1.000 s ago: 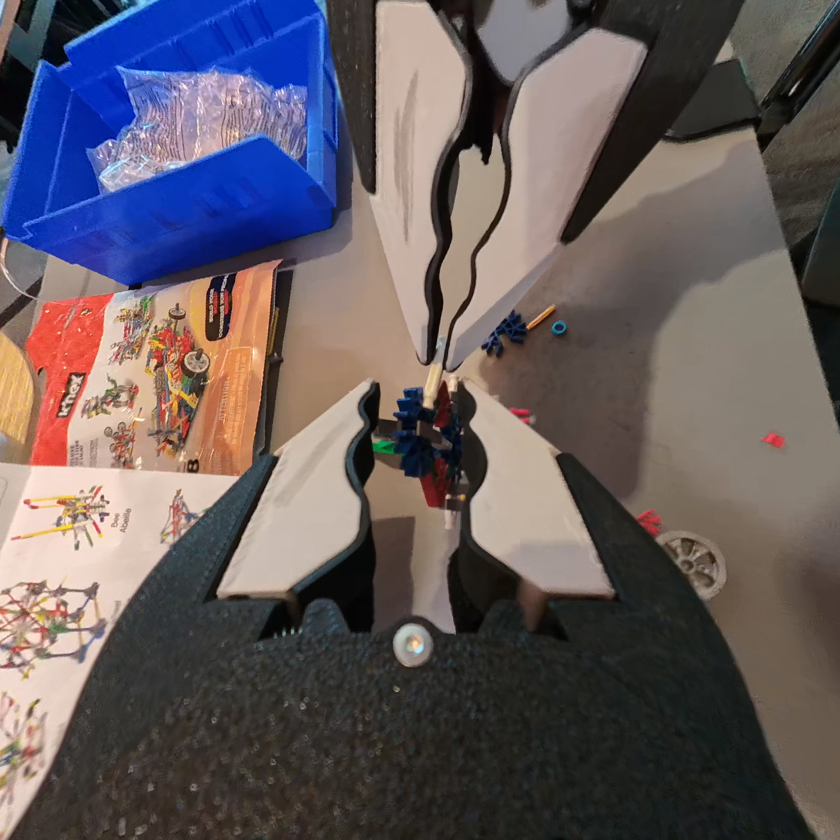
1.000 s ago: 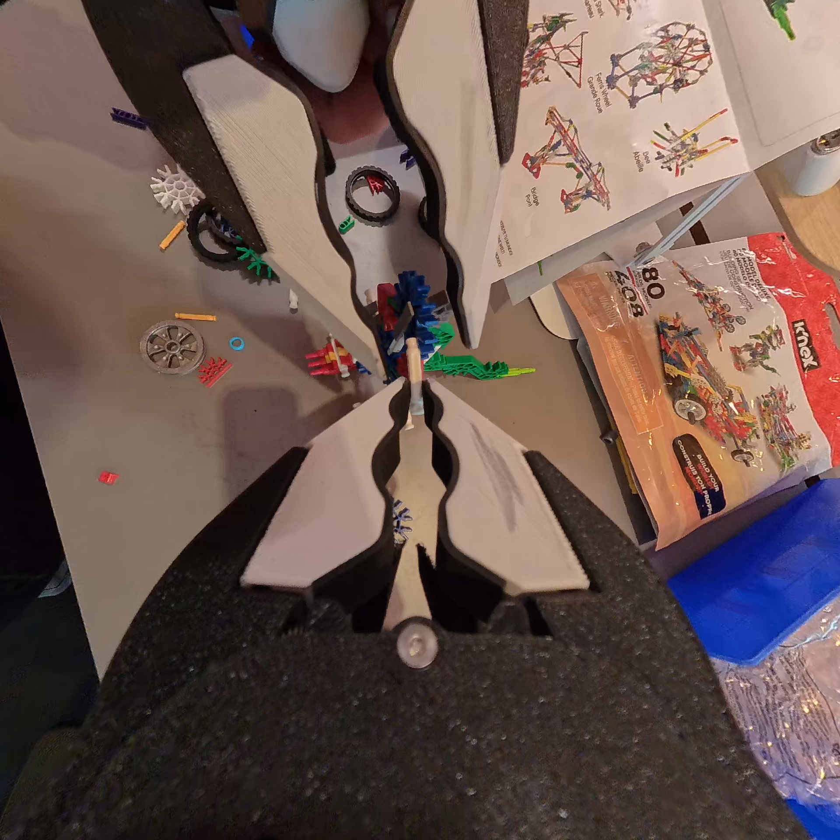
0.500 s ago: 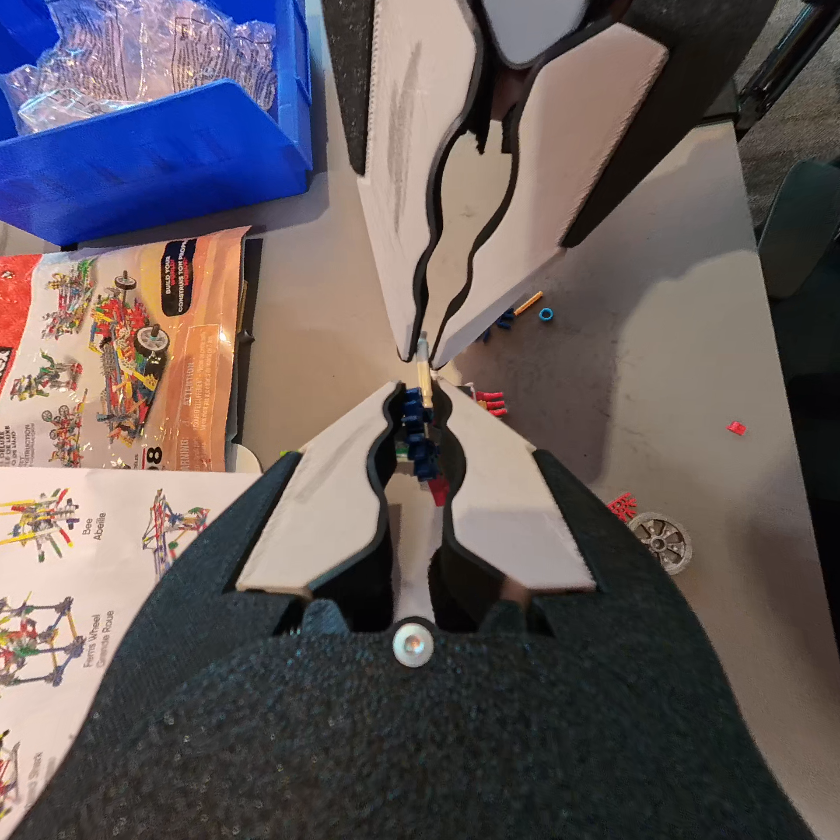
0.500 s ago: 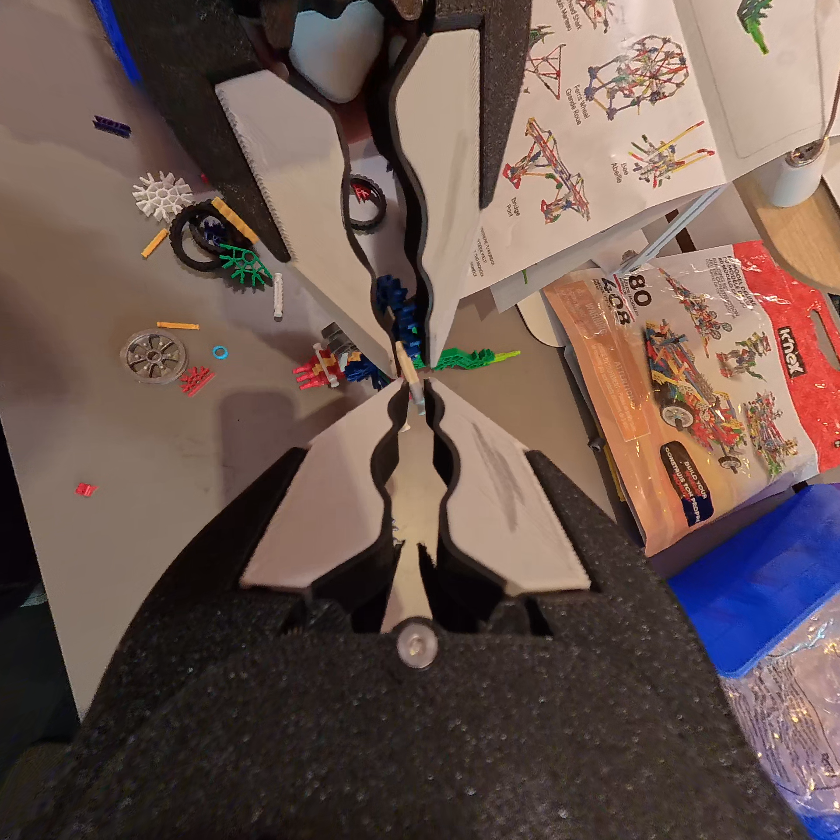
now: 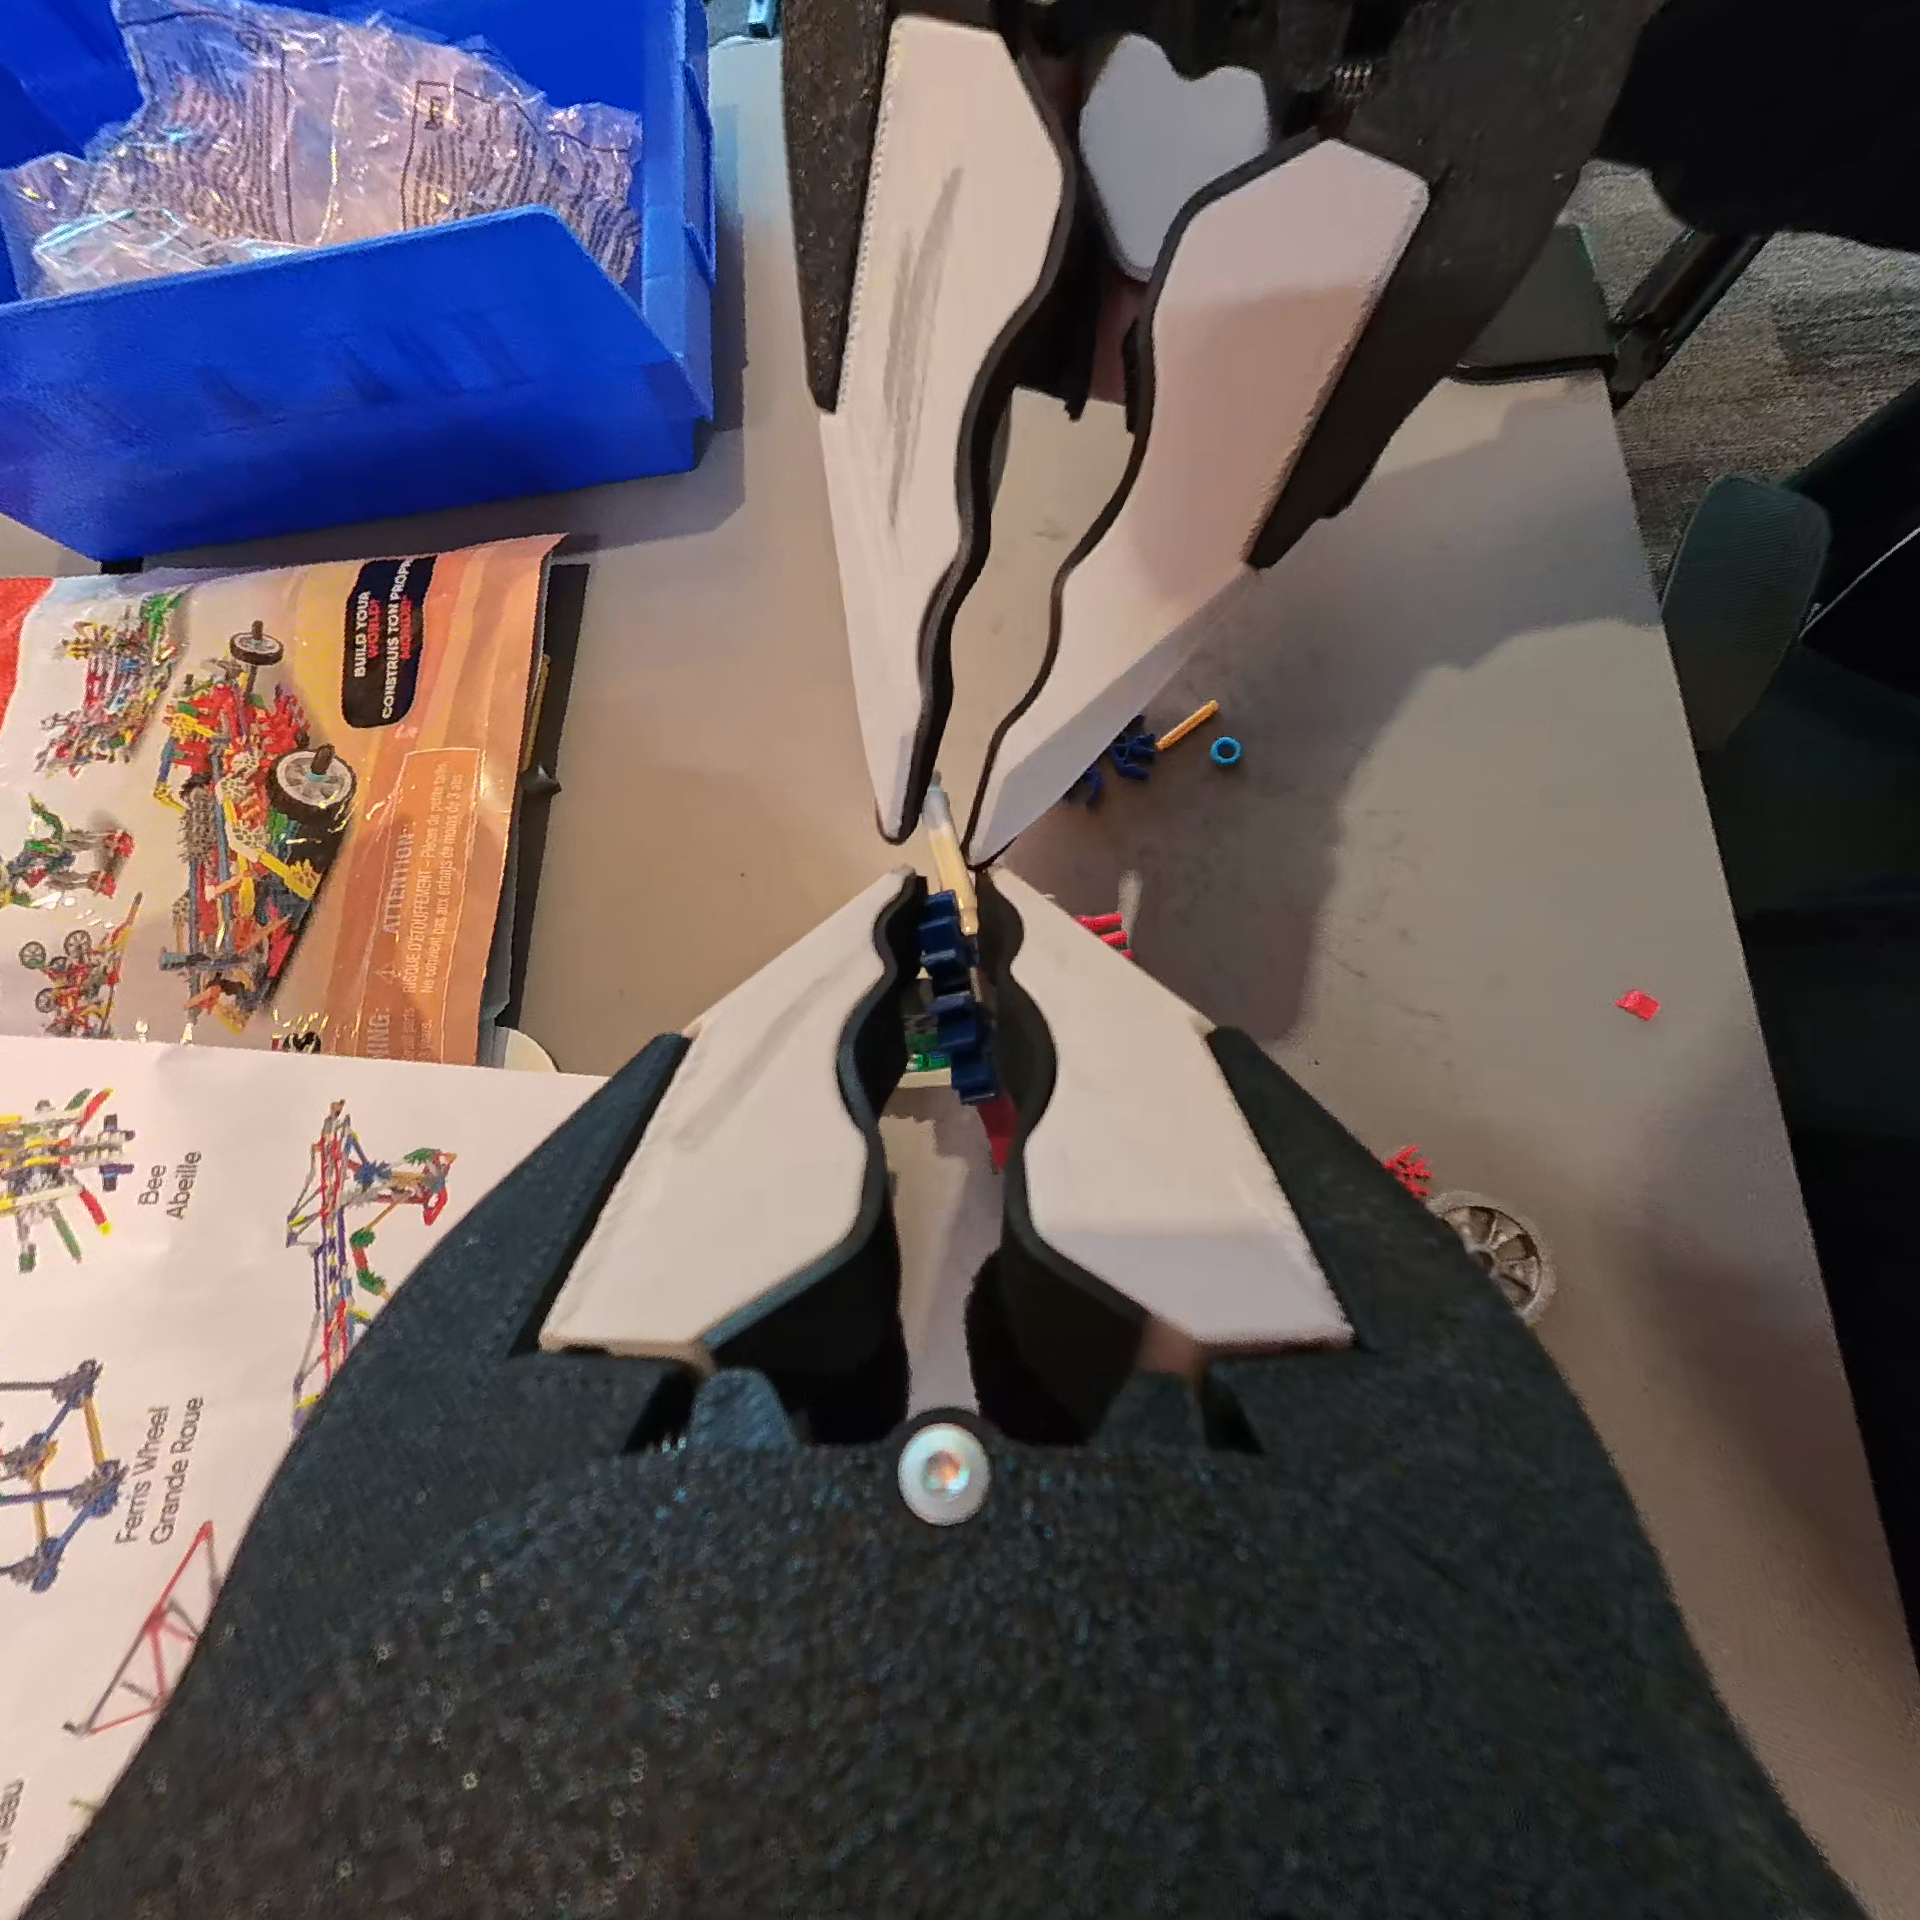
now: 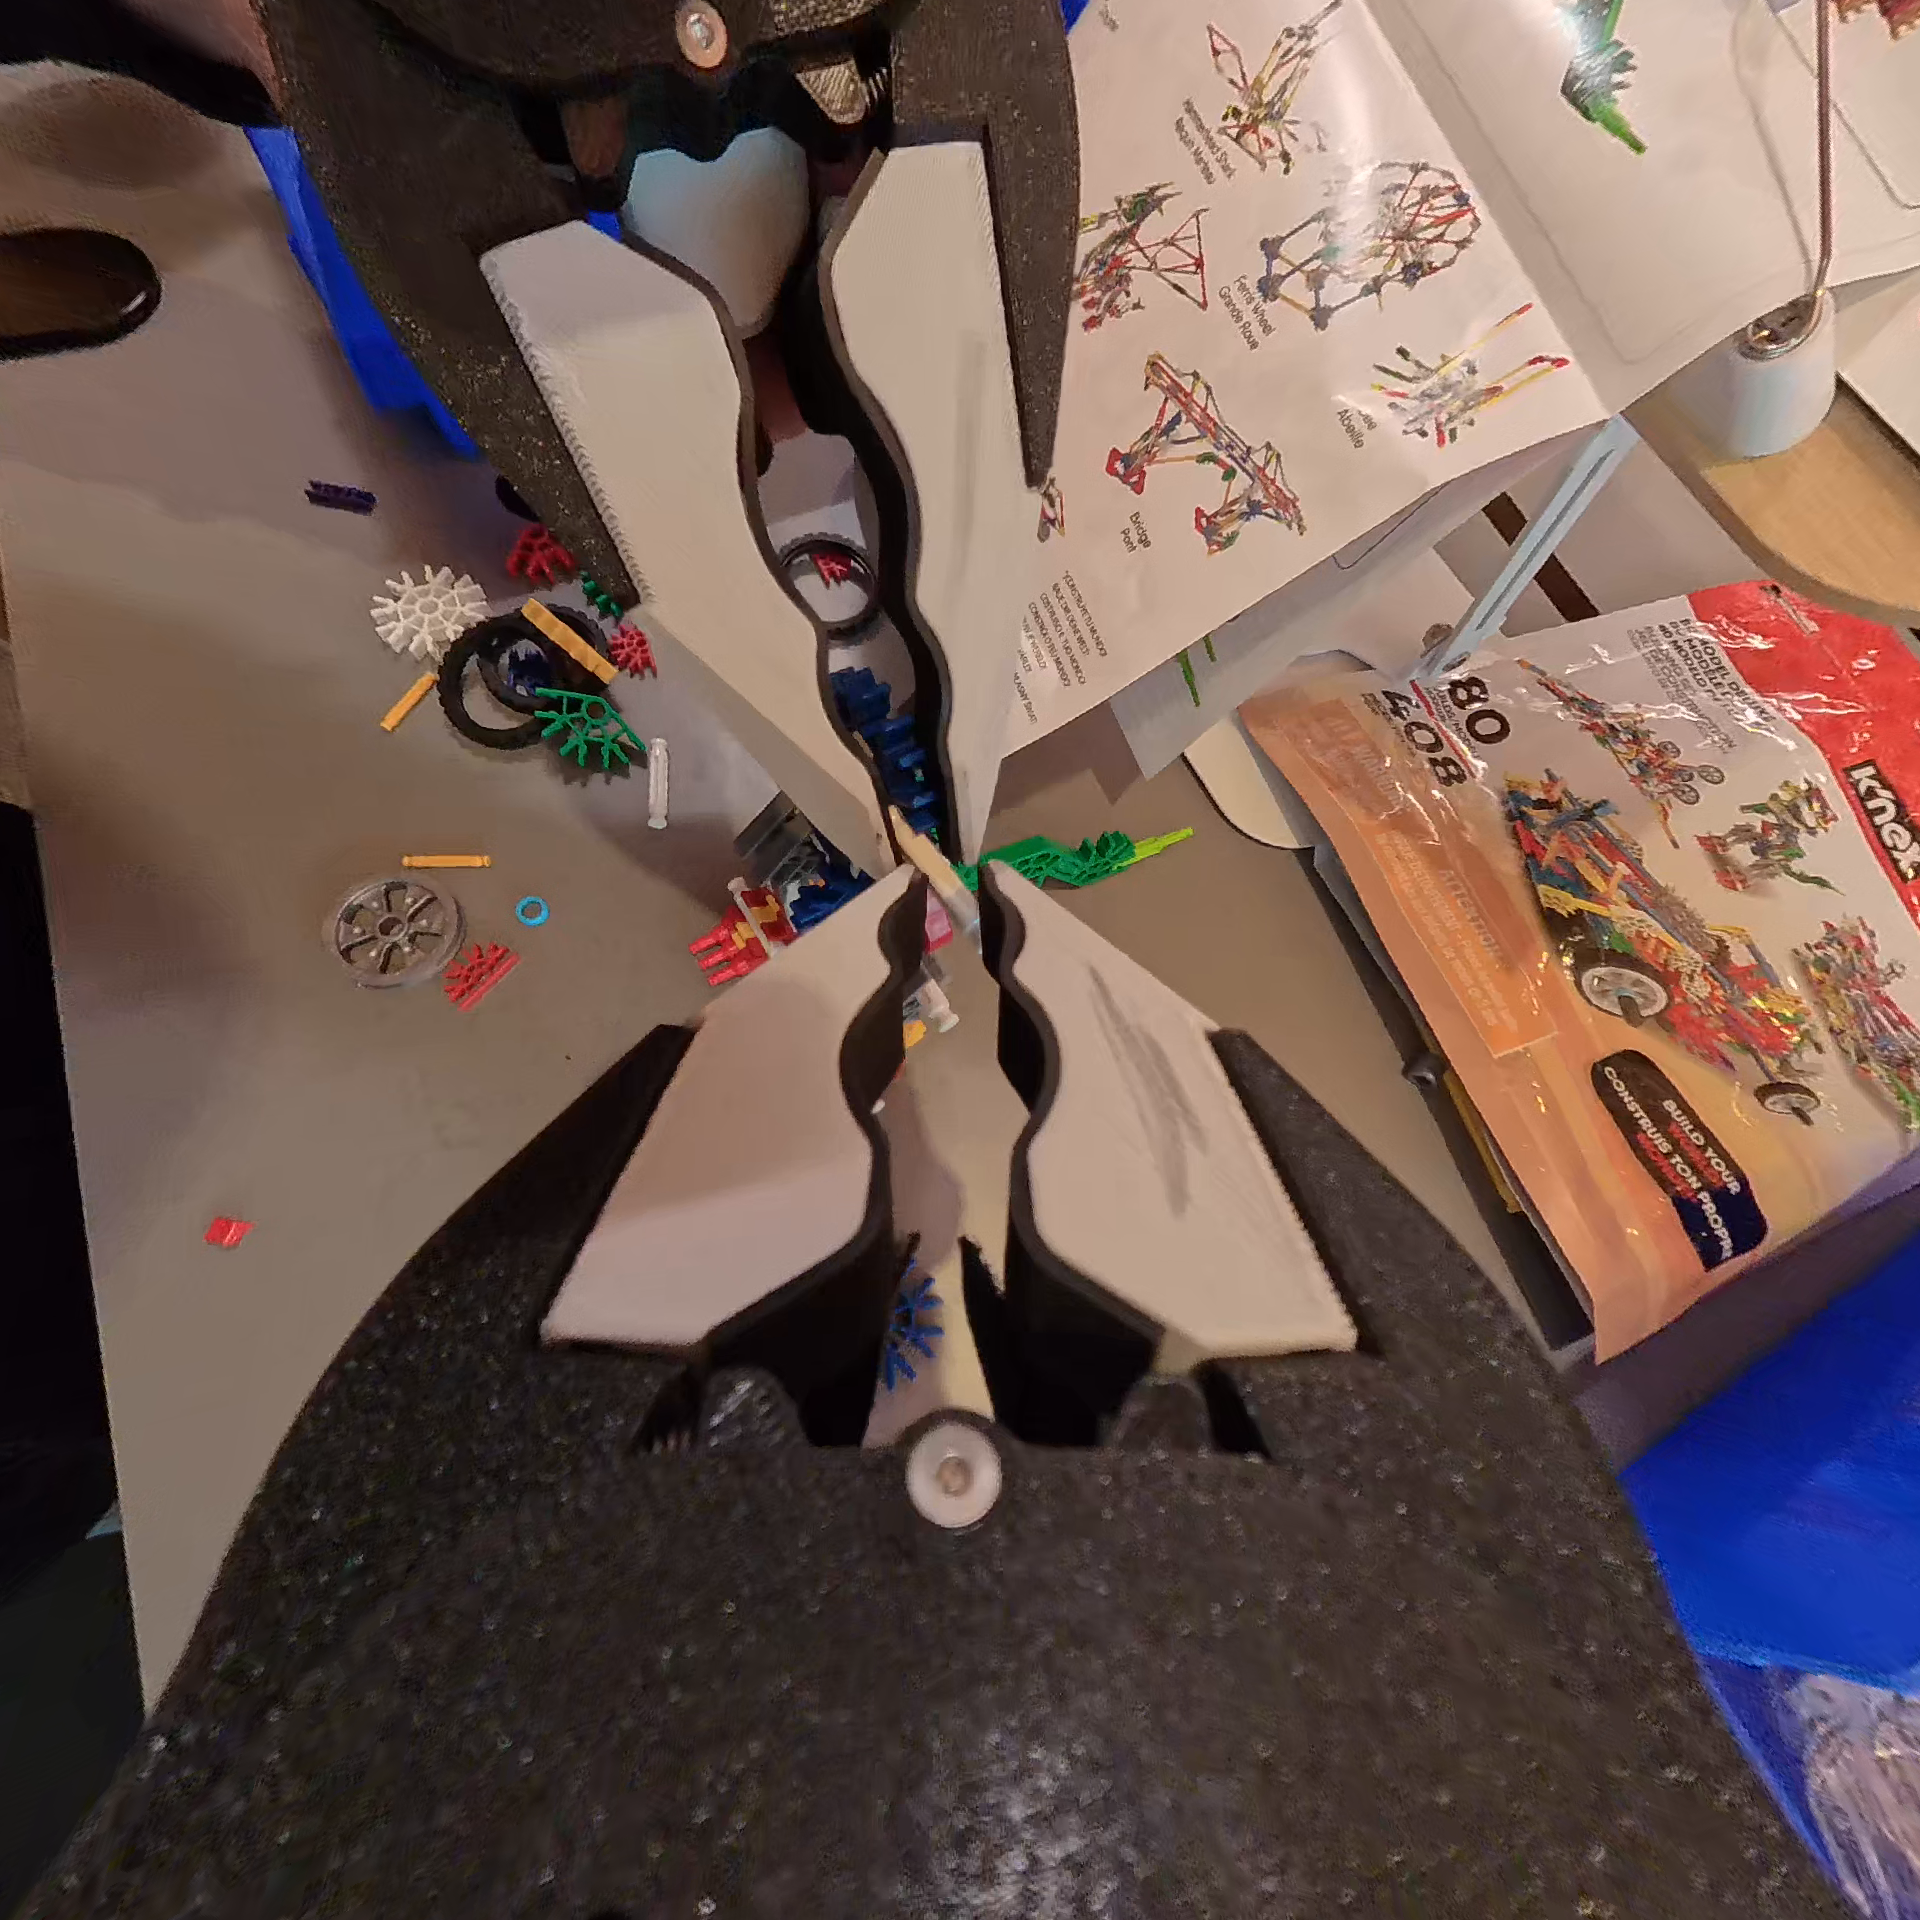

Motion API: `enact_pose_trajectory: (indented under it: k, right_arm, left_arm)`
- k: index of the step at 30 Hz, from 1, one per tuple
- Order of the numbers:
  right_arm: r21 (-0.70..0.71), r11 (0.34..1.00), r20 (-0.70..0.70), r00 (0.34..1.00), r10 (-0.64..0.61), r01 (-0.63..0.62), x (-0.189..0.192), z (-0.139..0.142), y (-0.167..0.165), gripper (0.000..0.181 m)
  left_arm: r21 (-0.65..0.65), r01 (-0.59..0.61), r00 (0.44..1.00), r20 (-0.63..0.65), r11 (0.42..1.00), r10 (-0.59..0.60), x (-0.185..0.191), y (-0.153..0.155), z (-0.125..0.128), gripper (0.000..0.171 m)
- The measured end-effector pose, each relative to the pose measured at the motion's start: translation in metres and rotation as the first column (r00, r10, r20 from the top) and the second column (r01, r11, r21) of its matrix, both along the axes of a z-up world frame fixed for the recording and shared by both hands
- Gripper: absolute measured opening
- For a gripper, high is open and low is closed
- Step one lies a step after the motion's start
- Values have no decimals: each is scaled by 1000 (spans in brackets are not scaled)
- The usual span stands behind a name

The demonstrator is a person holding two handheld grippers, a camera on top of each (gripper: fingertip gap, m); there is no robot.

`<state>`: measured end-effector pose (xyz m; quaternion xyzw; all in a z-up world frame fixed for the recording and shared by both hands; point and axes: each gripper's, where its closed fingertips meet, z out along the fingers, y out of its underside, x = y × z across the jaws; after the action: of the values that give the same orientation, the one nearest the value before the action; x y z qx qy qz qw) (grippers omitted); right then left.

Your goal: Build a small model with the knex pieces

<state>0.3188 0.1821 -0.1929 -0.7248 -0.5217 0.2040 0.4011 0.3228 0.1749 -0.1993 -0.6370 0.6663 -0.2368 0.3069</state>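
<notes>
The left tool (image 5: 948,894) is closed around a blue toothed connector cluster (image 5: 951,997), while the right tool (image 6: 951,883), meeting it tip to tip above the middle of the grey tabletop (image 5: 1455,831), is pinched shut on a cream rod (image 6: 935,868) whose far end reaches into that cluster. Toward 1 edge of the tabletop lie a blue bin (image 5: 343,374) holding clear plastic bags (image 5: 312,156), a printed toy bag (image 5: 281,790) and an instruction sheet (image 5: 208,1299). Toward the opposite edge are scattered a grey wheel hub (image 6: 393,930), a black tyre (image 6: 499,691), a white snowflake connector (image 6: 428,611), a green connector (image 6: 587,727) and small red pieces (image 6: 478,971).
</notes>
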Motion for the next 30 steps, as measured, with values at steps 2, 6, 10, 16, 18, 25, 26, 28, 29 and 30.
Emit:
enact_pose_trajectory:
  k: [2,6,10,16,18,25,26,28,29,30]
  right_arm:
    - [-1,1000,-12,1000,-2,2,0,0,1,9]
    - [-16,999,-28,999,-46,46,-1,1,3,9]
    - [-8,994,-40,994,-105,105,-4,1,5,8]
    - [0,993,-98,988,-116,117,-5,2,4,9]
    - [-12,994,-120,987,-106,105,-3,2,2,9]
    - [-8,996,-103,991,-89,89,-3,-5,1,5]
    - [2,995,-104,990,-98,98,-3,-5,2,4]
    - [0,995,-115,988,-99,100,-4,-5,2,4]
    - [0,995,-117,988,-101,102,-4,-5,2,4]
    - [-1,995,-117,988,-102,102,-4,-5,2,4]
  left_arm:
    - [-7,-3,1000,4,1000,3,0,0,0,6]
    - [6,-16,1000,13,1000,16,-1,2,0,5]
    - [2,-43,999,25,999,43,-2,3,1,4]
    - [-3,-29,999,23,1000,29,-4,3,1,6]
    - [7,-23,999,33,1000,22,-3,1,1,7]
    - [25,-25,1000,17,999,24,-7,6,1,13]
    - [34,-33,999,7,999,33,-8,8,1,15]
    - [39,-32,999,-1,999,32,-11,6,1,16]
    - [42,-37,999,-4,998,38,-11,7,1,17]
    - [52,-44,999,-5,998,44,-12,8,1,18]
